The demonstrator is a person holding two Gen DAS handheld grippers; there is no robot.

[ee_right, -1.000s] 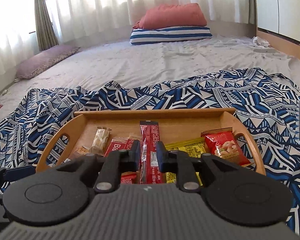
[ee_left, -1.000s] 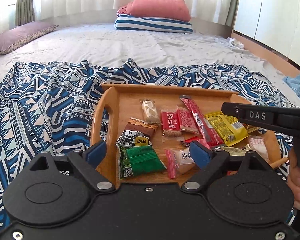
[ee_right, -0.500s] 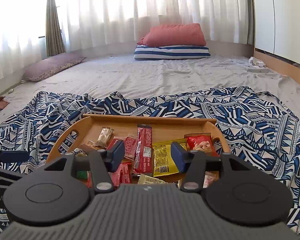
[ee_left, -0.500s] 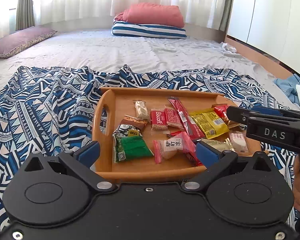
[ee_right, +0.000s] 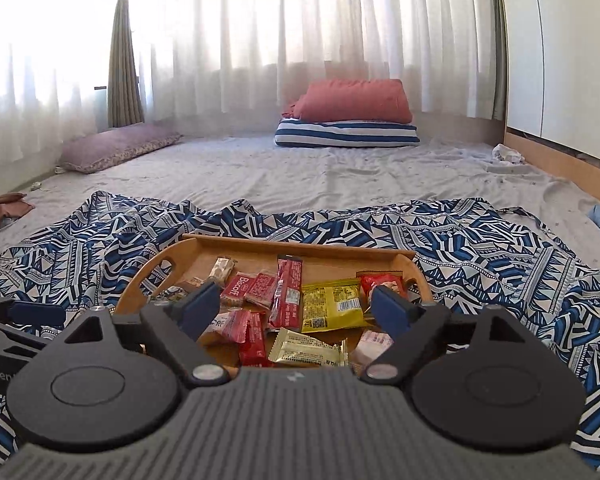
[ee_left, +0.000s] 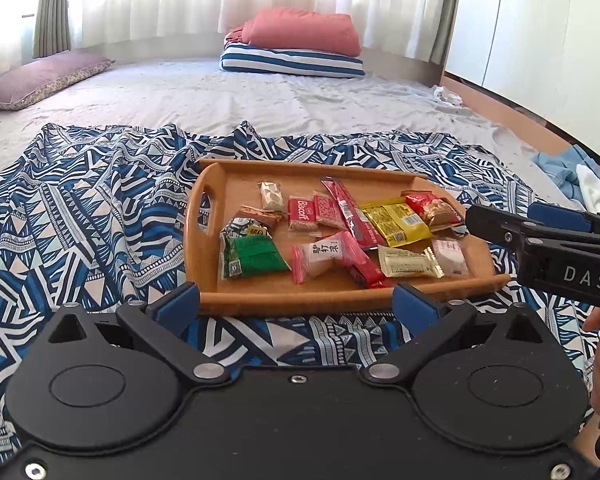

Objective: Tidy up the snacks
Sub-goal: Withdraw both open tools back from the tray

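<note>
Lying lengthwise away from both wide, empty hand-held grippers, left (ee_left: 296,302) and still-opening right (ee_right: 296,310), red stick pack (ee_left: 350,214).

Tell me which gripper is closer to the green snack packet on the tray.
Left. The left gripper sits just short of the tray's near edge, close to the green packet. The right gripper, its jaws opening and empty, is off the tray's far right side.

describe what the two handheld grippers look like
The left gripper has a smooth black body, two round discs, silver pivot screws and blue pads. The right gripper is alike but its body is ribbed dark grey; its side reads "DAS" in white.
</note>
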